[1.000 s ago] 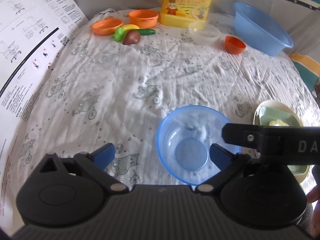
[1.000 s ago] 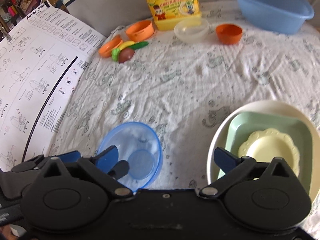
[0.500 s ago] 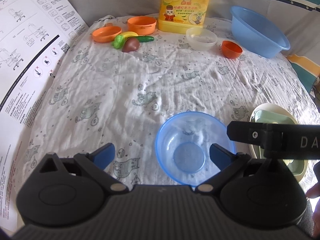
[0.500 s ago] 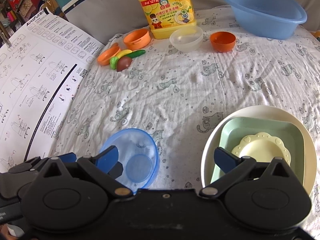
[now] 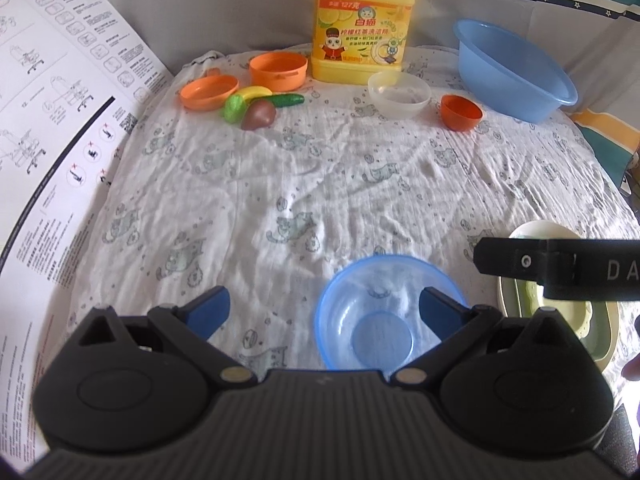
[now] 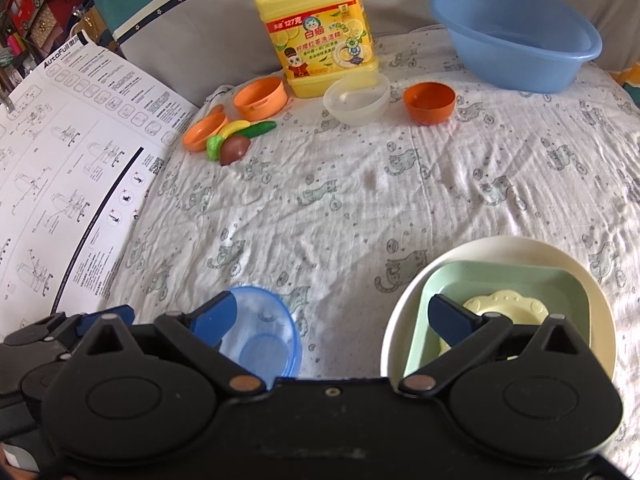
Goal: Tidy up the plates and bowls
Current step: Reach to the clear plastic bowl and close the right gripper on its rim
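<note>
The clear blue bowl [image 5: 386, 316] sat on the cat-print cloth [image 5: 320, 184] at the near edge, and everything else is placed from it. The left gripper [image 5: 326, 306] stood with its jaws wide; its right fingertip [image 5: 434, 304] overlapped the bowl's far-right rim in the picture, though whether it touched could not be told, and the bowl's near edge was cut off by the gripper body. The right gripper [image 6: 334, 314] was likewise spread wide, holding nothing, one fingertip [image 6: 218, 314] over the bowl's left rim and the other above the stack just right of the bowl. That stack was a cream round plate [image 6: 500, 248] holding a green square plate [image 6: 500, 276] with a small yellow scalloped plate [image 6: 504, 304] on top; its near part was hidden by the gripper. In the left wrist view the right gripper's black bar covered most of the stack.

Well beyond the bowl stood a yellow detergent jug [image 6: 320, 36], a translucent white bowl [image 6: 356, 98], a small orange cup [image 6: 429, 103], a blue basin [image 6: 516, 52], two orange dishes [image 5: 240, 80] and toy vegetables [image 5: 256, 106]. Left of the bowl lay a printed instruction sheet [image 6: 68, 152], its edges out of frame.
</note>
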The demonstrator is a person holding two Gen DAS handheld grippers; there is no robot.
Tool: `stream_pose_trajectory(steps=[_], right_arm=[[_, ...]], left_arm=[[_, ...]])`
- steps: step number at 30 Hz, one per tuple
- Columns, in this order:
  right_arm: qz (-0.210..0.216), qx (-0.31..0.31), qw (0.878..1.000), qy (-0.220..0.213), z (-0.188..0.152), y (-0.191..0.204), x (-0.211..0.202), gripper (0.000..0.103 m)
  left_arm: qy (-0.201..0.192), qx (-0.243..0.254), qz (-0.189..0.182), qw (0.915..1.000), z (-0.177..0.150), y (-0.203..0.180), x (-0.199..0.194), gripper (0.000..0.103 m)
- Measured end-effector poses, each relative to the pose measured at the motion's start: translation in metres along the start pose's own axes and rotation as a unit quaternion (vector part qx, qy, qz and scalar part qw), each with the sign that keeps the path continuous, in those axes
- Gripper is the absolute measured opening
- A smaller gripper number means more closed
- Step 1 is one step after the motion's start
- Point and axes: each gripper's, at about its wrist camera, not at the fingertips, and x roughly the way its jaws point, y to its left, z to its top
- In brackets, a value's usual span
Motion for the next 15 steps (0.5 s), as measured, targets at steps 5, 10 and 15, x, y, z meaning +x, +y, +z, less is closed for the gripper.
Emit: stream_pose_trajectory(steps=[5,10,15], right_arm=[[-0.007,0.000,1.000,-0.002,0.010,0.000,0.005,0.103],[-0.011,0.000,1.000,-0.009,0.023,-0.002,0.012,0.103],[-0.024,-0.020,0.999,-0.044,0.041,-0.005,0.016,0.103]], left_arm=[[-0.005,0.010,0.002,0.9999,0.011,0.000,0.003,0.103],[-0.008,0.024,0.008,0.9996,0.026,0.001,0.009,0.103],[-0.012,0.039,0.014,0.9991,0.045,0.003,0.018,0.103]])
